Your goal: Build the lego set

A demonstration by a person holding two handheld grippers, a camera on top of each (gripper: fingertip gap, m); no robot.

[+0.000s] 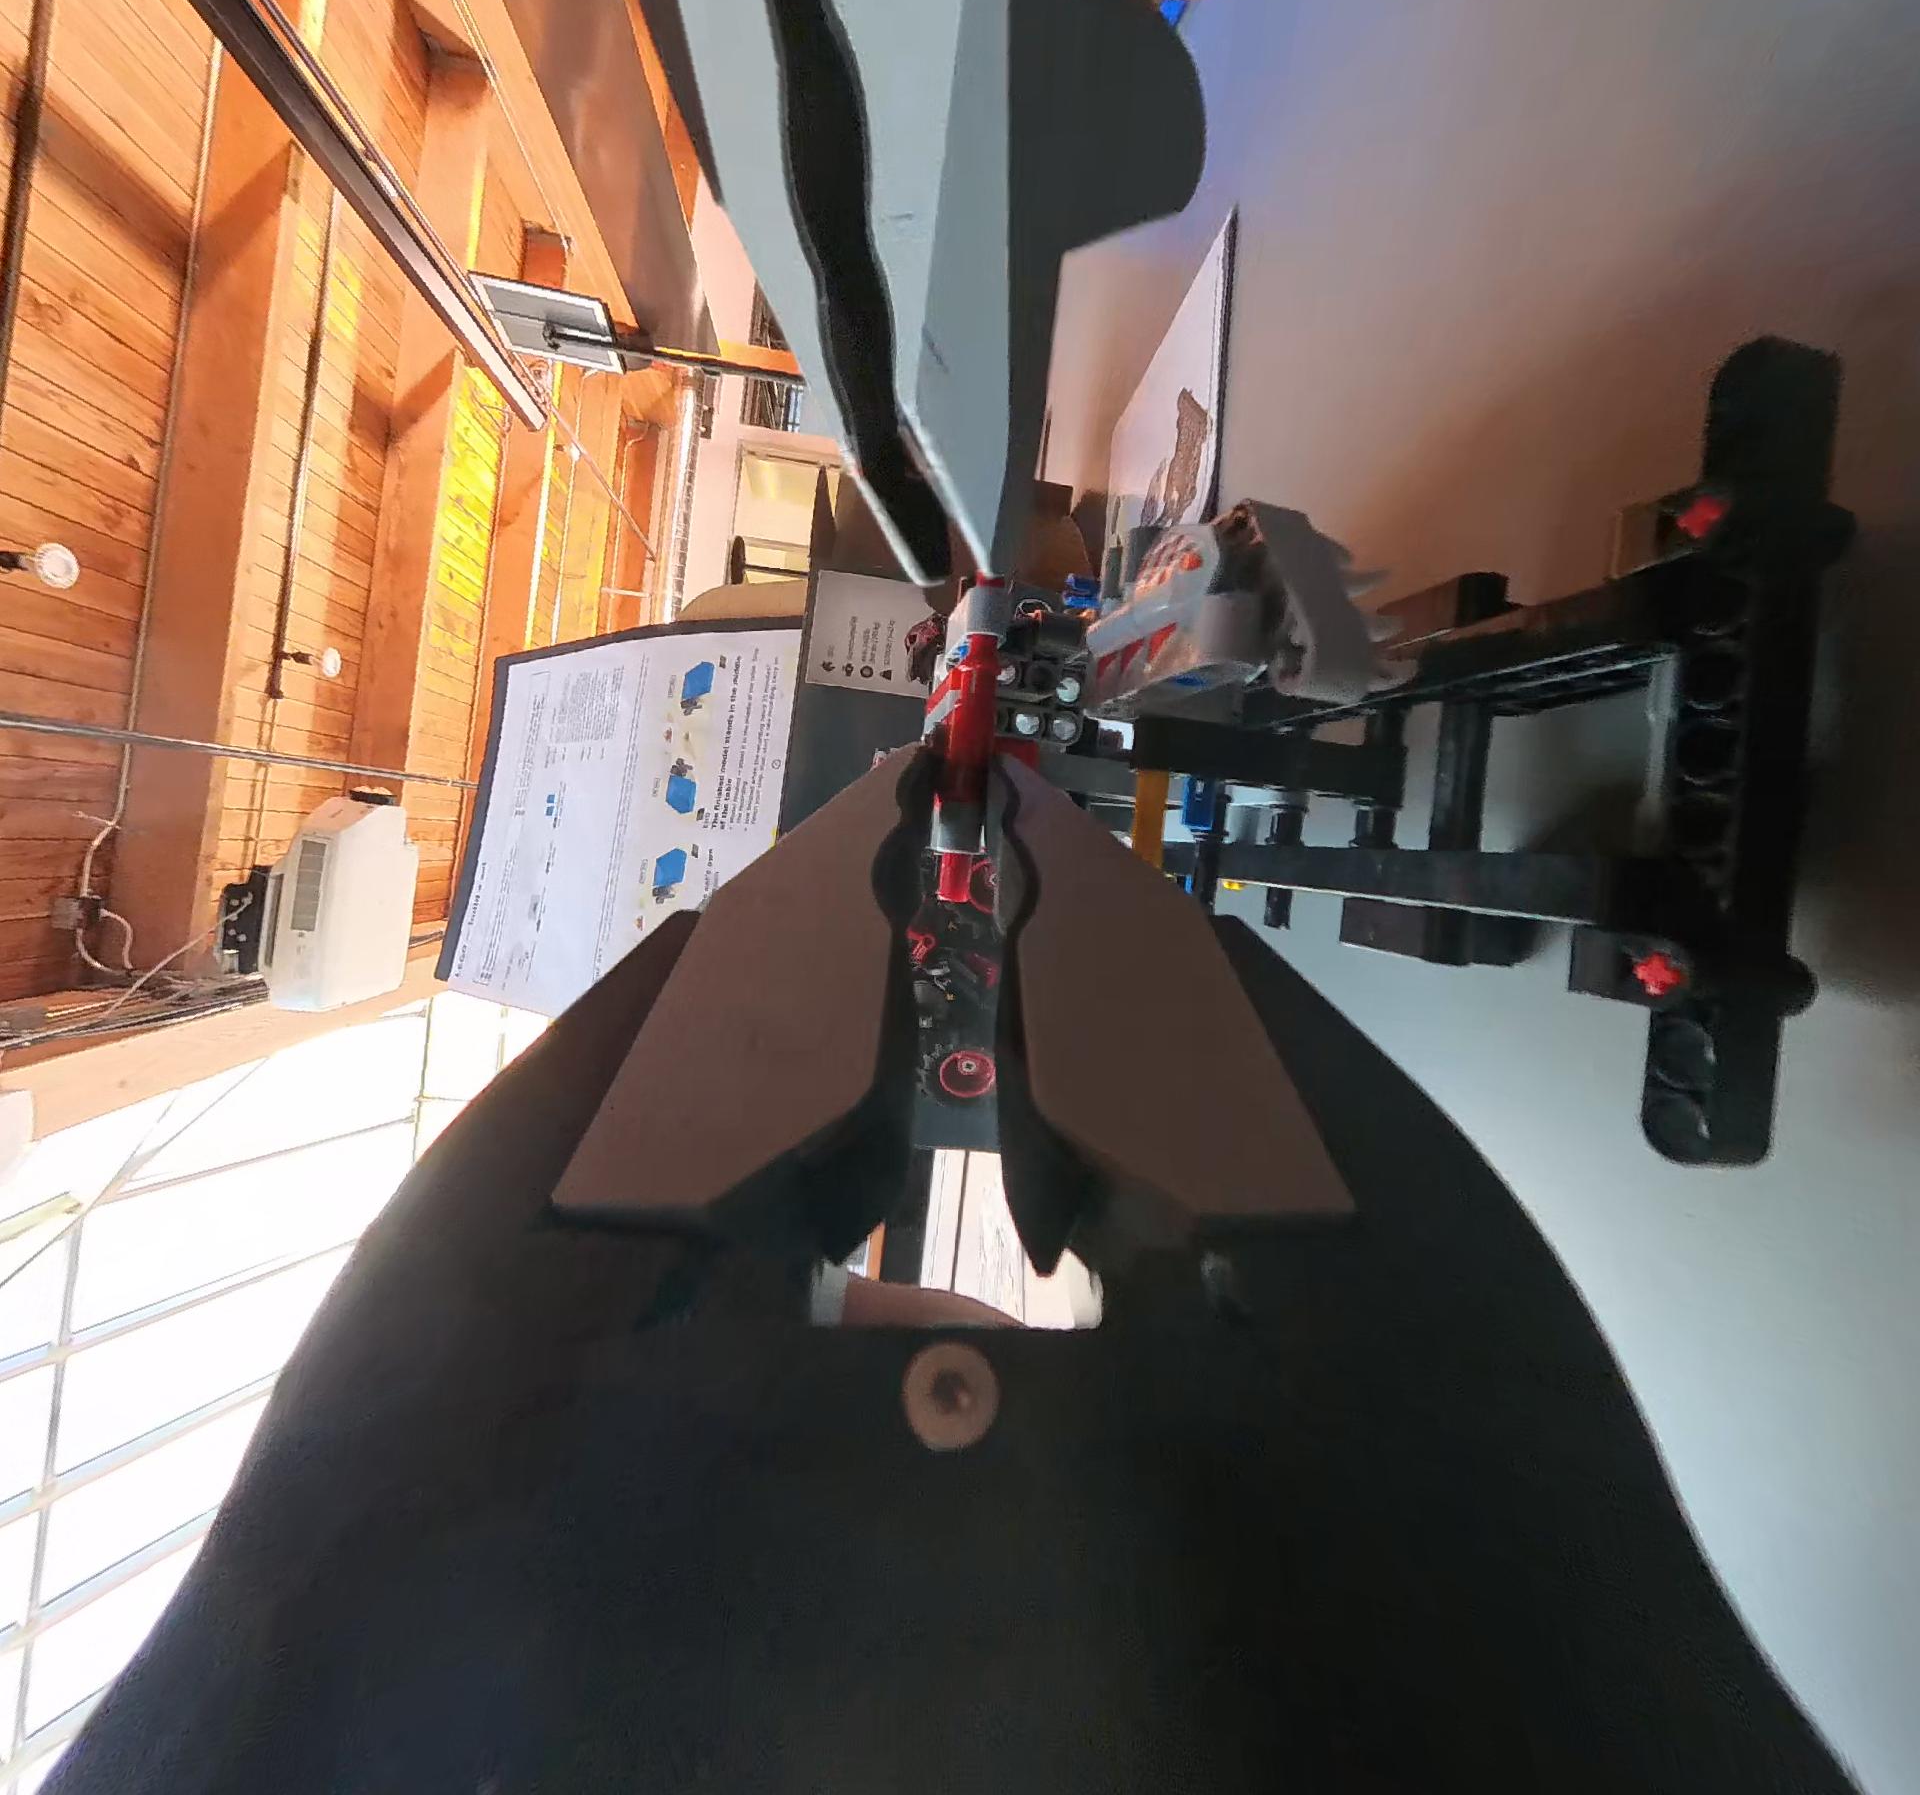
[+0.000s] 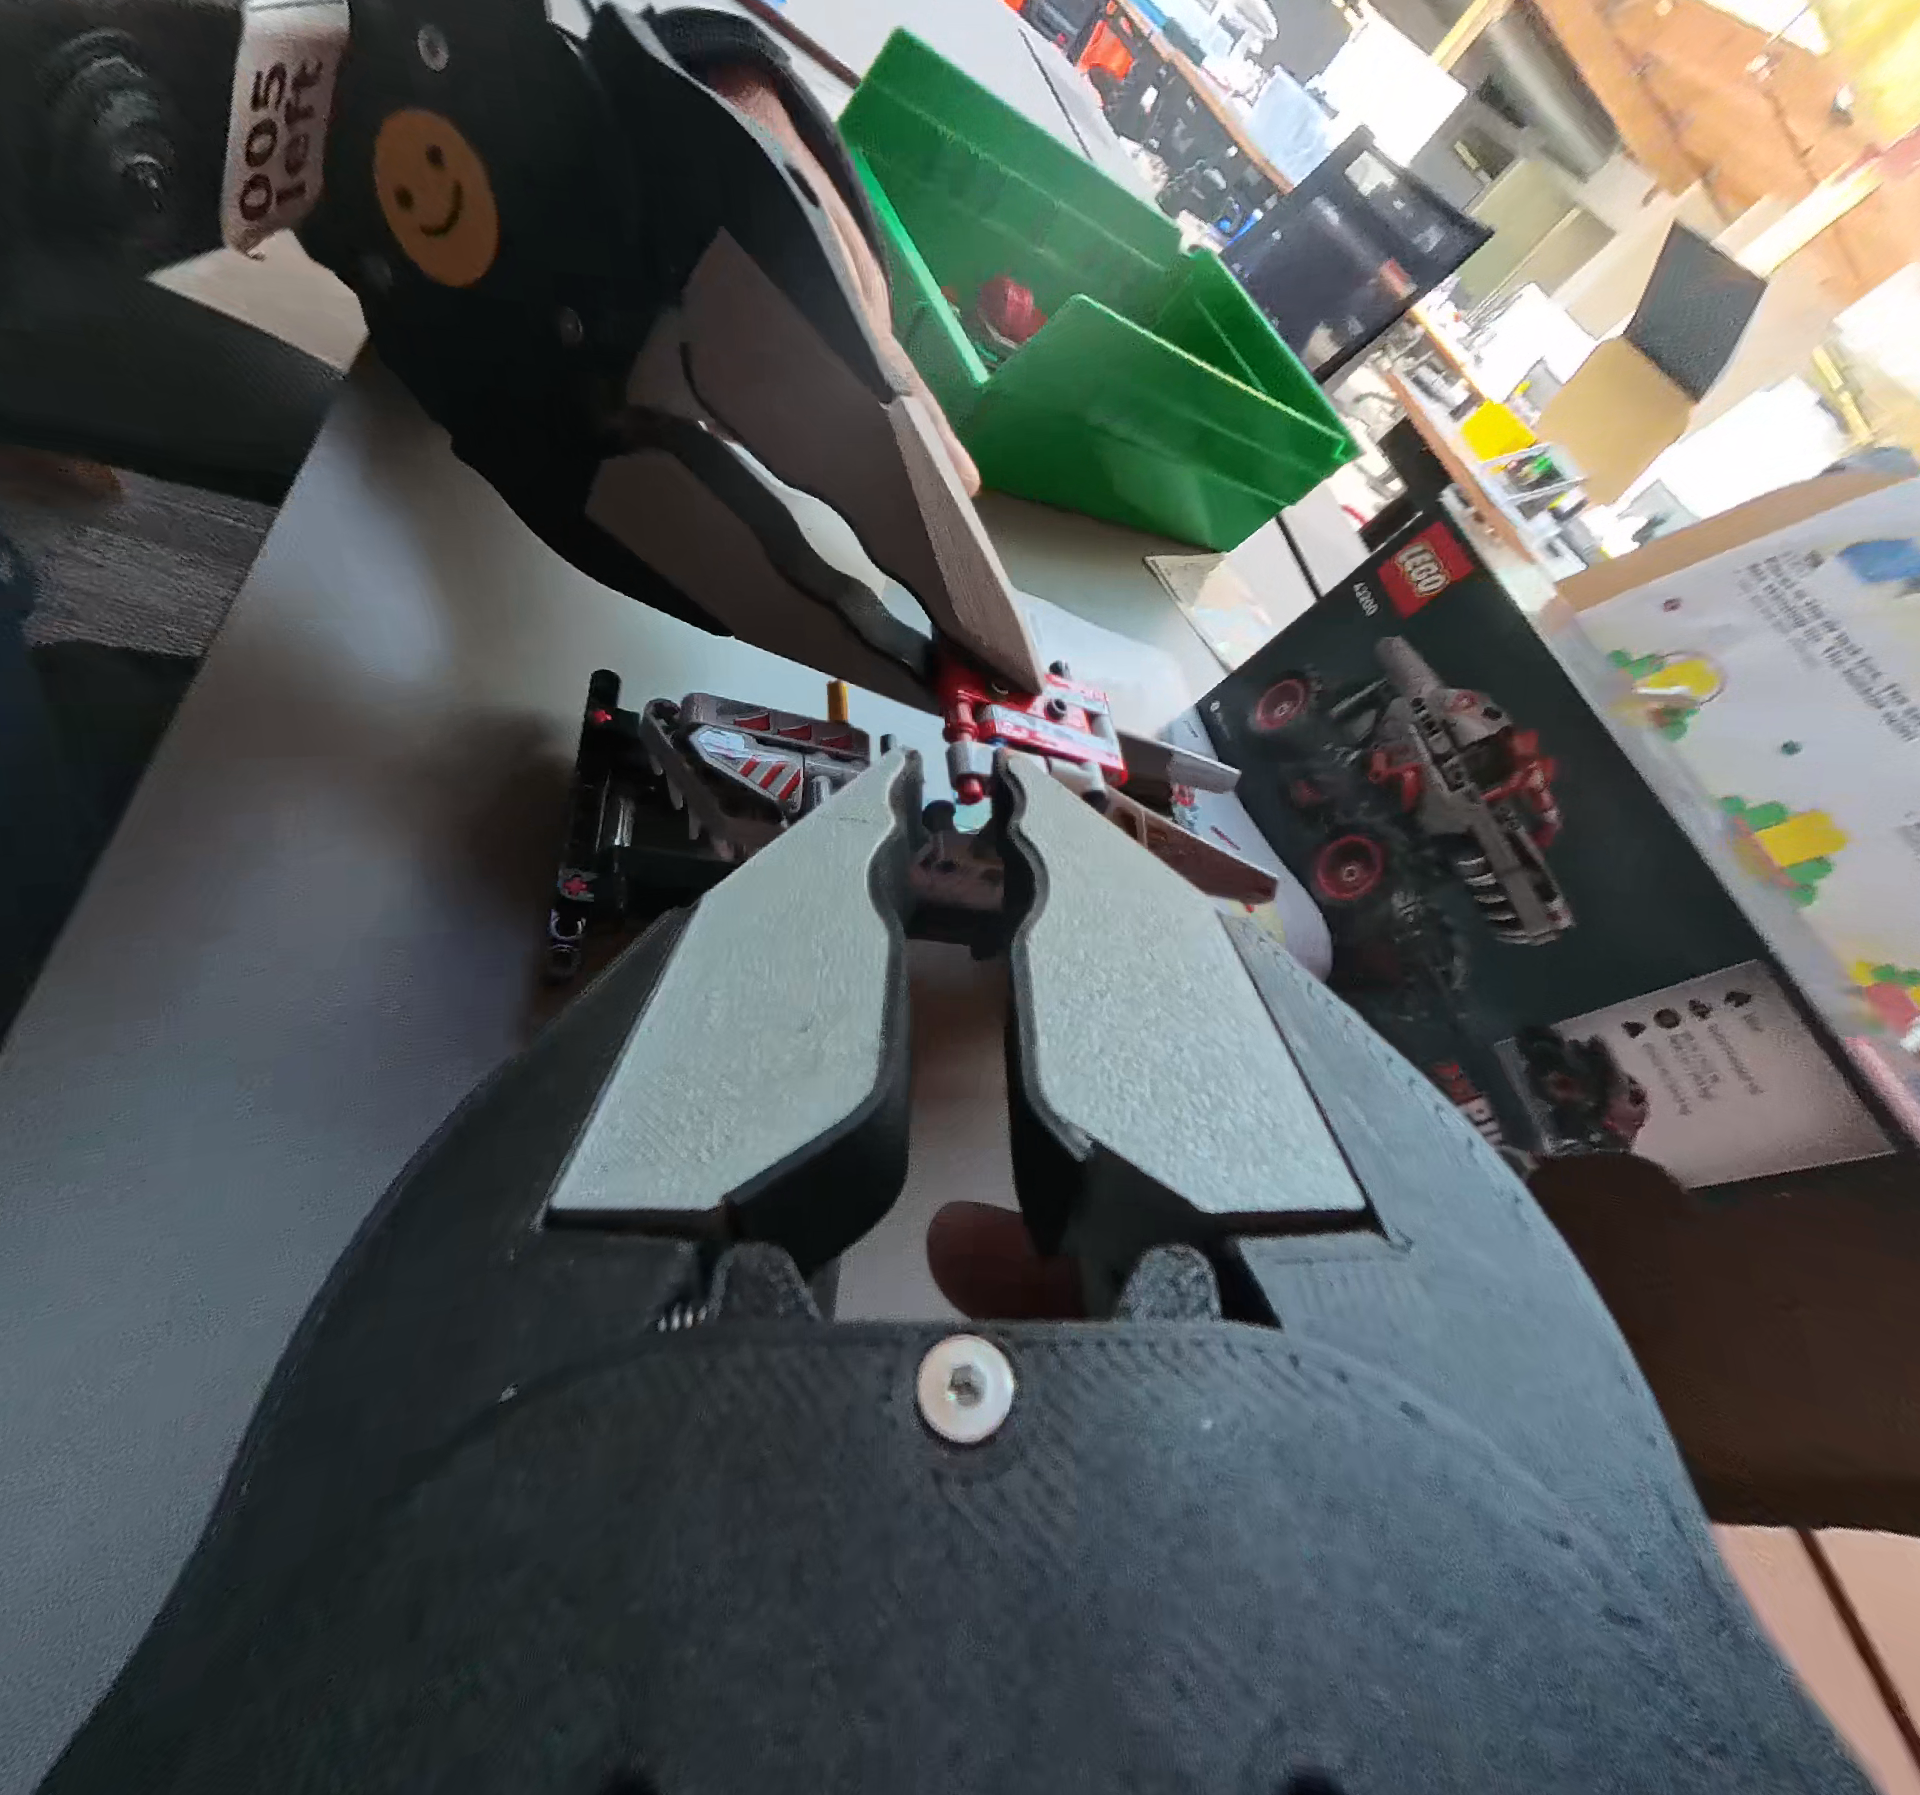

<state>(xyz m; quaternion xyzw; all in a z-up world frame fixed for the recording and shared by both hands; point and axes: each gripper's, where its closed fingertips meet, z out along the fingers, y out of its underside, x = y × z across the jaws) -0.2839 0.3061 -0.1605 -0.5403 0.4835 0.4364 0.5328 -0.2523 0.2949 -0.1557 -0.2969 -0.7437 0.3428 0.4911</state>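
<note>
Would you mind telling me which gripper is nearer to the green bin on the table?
Left. The left gripper reaches in just in front of the green bin, clamped on the red piece. The right gripper sits farther back, on the near side of that piece.

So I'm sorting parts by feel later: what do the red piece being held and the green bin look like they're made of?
Red piece: looks like hard moulded plastic, glossy, with crisp pin holes and a printed striped patch. Green bin: probably rigid plastic too, smooth and evenly coloured, thin straight walls with a slight sheen. Neither shows grain or metal shine.
</note>
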